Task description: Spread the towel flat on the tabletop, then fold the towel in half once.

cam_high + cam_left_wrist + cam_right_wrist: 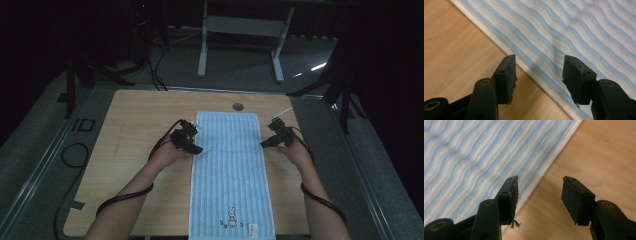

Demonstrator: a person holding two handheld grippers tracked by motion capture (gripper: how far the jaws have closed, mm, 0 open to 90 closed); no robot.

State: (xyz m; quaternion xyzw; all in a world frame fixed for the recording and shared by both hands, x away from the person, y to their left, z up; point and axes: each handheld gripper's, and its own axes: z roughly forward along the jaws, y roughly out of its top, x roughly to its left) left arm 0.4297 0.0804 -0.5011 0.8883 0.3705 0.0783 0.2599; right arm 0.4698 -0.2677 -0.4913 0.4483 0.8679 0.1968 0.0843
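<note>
A long blue-and-white striped towel lies flat down the middle of the wooden table, with a small rabbit print near its front end. My left gripper hovers at the towel's left edge, open, its jaws straddling the white hem. My right gripper is at the towel's right edge, also open, one jaw over the towel and one over bare wood. Neither holds anything.
A round grommet hole sits in the table just beyond the towel's far end. Black cables trail over the left side of the table and floor. A white desk frame stands behind.
</note>
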